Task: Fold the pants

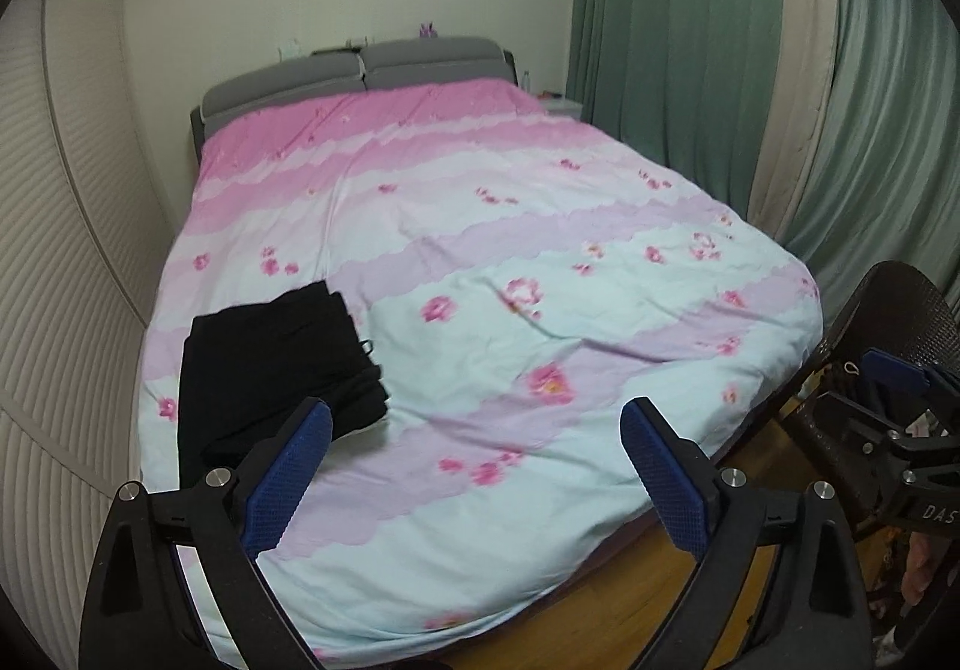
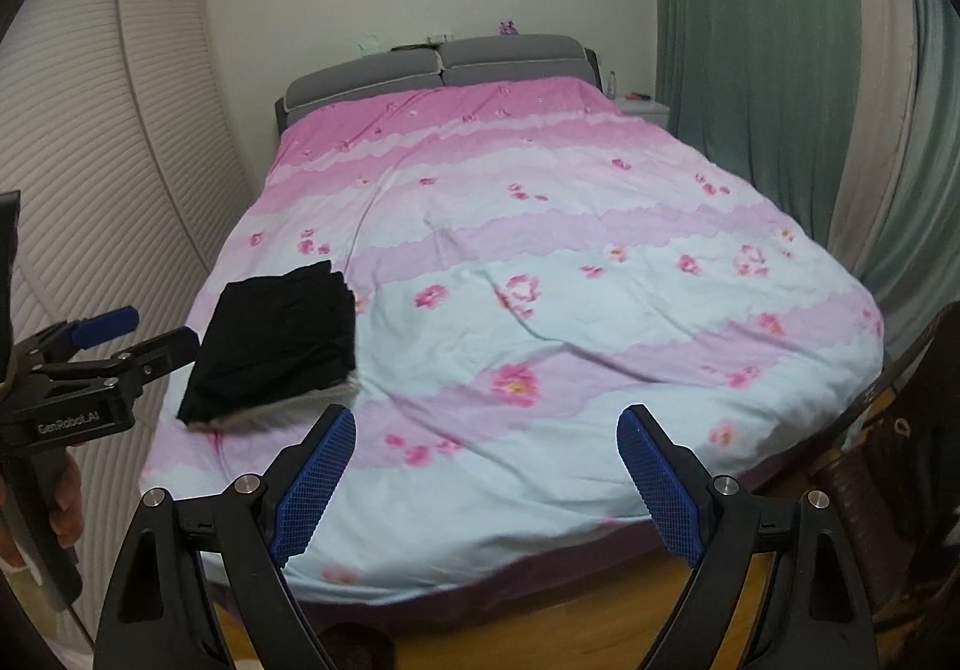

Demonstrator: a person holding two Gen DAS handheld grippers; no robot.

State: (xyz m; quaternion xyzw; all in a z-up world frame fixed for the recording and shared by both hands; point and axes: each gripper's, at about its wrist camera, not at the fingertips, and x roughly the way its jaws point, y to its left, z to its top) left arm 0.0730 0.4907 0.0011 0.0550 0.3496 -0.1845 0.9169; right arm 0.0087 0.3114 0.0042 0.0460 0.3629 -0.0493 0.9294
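1. White lettering on the body of the left gripper (image 2: 129, 337) reads "GenRobot.AI", seen from the right wrist camera; on the right gripper (image 1: 900, 370), in the left wrist view, only the letters "DAS" show before the edge cuts them off.
2. The left gripper's blue-padded fingers (image 1: 294, 466) stand wide apart with nothing between them, held above the foot of the bed.
3. The right gripper's blue-padded fingers (image 2: 318, 481) are likewise spread wide and hold nothing.
4. The black pants (image 2: 276, 340) lie folded into a compact rectangle on the near left part of the quilt (image 2: 540, 280), close to its left edge and apart from both grippers.
5. The quilt covers the whole bed, banded from deep pink at the head through lilac to pale blue at the foot, with scattered pink flowers and some shallow creases.
6. A grey padded headboard (image 2: 438, 64) stands against a cream wall.
7. Green curtains (image 1: 678, 22) hang along the right side, and ribbed off-white wardrobe doors (image 2: 120, 130) run along the left.
8. A small white nightstand (image 2: 648, 111) sits by the head of the bed, with a clear bottle beside it.
9. The floor (image 1: 648, 580) below the bed's foot is warm wood.
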